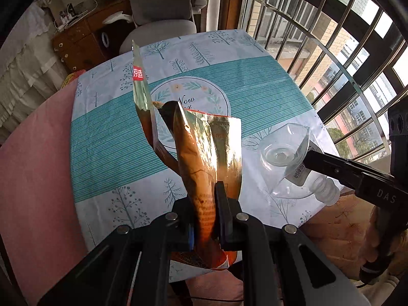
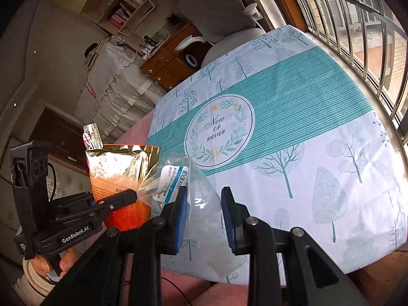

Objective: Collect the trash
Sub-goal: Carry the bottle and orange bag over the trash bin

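My left gripper [image 1: 206, 219] is shut on an orange and gold foil snack bag [image 1: 206, 150], held upright above the tablecloth [image 1: 107, 137]. The bag also shows in the right wrist view [image 2: 119, 168], with the left gripper [image 2: 134, 195] clamped on it. My right gripper [image 2: 202, 219] is shut on a crushed clear plastic bottle [image 2: 201, 204] with a white and blue label. The bottle [image 1: 285, 158] hangs at the right in the left wrist view, with the right gripper [image 1: 309, 162] clamped on it. Both items are lifted off the table.
The table [image 2: 306, 117] has a teal and white tree-print cloth over a pink underlay [image 1: 33, 158]. A grey chair [image 1: 158, 12] stands at its far end. Barred windows [image 1: 331, 38] run along the right side. A wooden cabinet [image 1: 84, 40] stands behind on the left.
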`<state>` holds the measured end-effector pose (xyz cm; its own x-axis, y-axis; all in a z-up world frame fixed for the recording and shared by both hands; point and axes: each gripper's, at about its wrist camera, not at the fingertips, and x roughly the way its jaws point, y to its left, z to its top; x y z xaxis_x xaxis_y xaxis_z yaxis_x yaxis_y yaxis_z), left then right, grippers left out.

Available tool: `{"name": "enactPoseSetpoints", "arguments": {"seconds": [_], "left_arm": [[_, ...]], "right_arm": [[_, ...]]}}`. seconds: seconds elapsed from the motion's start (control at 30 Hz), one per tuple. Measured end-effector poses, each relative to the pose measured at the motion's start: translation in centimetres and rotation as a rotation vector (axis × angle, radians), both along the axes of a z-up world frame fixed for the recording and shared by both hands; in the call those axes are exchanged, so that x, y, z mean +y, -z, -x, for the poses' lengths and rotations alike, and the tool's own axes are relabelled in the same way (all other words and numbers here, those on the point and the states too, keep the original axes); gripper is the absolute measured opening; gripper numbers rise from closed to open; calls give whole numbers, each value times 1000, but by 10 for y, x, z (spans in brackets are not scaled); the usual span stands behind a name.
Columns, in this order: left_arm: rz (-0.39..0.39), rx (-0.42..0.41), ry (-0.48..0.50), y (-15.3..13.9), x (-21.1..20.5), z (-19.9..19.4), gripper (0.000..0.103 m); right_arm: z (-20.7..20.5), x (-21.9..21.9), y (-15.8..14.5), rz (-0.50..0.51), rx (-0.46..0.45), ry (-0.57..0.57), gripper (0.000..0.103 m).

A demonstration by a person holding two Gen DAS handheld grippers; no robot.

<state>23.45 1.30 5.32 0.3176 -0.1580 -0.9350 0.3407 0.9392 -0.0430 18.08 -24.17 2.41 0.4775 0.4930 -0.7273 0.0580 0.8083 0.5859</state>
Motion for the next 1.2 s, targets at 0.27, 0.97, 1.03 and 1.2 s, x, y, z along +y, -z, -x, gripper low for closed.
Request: {"name": "enactPoseSetpoints", "arguments": {"seconds": [0.27, 0.97, 1.03, 1.2], "left_arm": [[-15, 34, -89, 9, -16, 104, 11], [-82, 209, -80, 158, -38, 233, 11], [-86, 216, -77, 183, -39, 237, 11], [-73, 259, -85, 252, -41, 237, 11]], "right_arm": [[81, -19, 10, -11, 43, -77, 26], [198, -6, 154, 29, 355, -14, 26], [199, -1, 175, 49, 378, 0, 26], [203, -1, 234, 89, 426, 75, 26]]}}
